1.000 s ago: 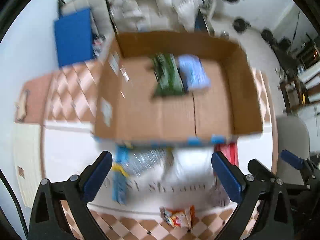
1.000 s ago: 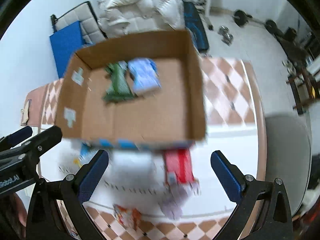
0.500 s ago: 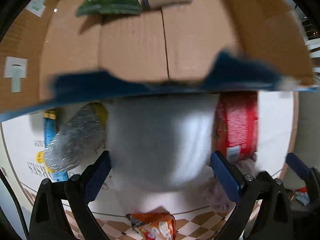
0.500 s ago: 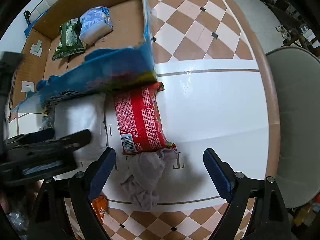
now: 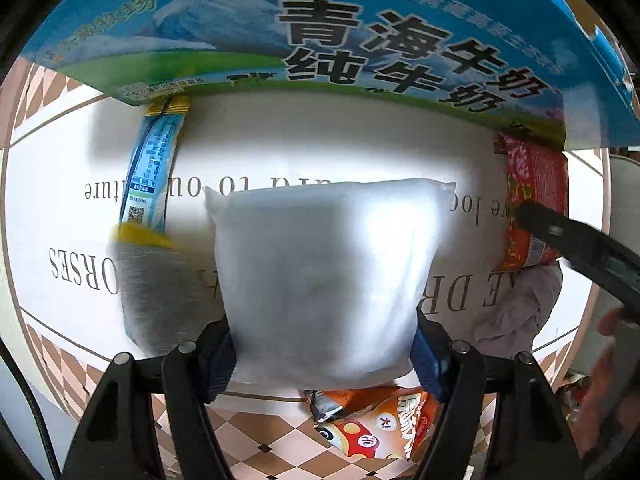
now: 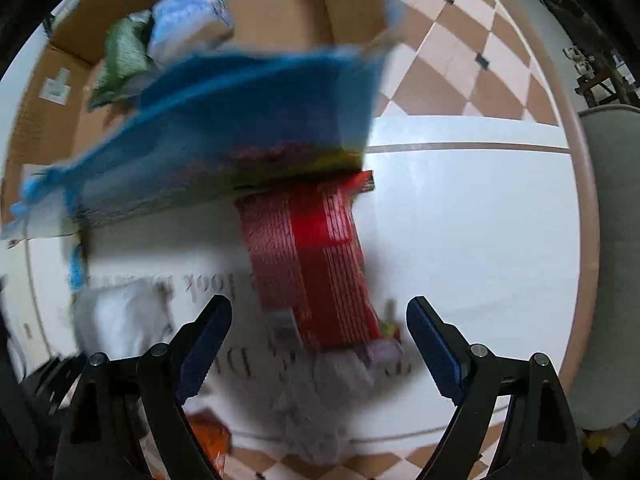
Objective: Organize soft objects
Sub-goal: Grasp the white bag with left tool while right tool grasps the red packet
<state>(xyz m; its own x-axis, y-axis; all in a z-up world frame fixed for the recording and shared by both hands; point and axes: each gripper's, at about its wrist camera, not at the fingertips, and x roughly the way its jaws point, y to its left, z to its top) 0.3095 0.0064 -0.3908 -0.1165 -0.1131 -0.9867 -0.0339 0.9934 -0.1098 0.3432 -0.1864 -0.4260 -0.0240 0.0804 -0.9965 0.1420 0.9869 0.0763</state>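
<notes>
1. Now the white soft pack is pinched between the pads of the left gripper, on the white table before the blue-printed box.
2. Meanwhile the right gripper is held spread above the red packet and grey cloth.

table: white, checkered border | chair: grey, beside table
</notes>
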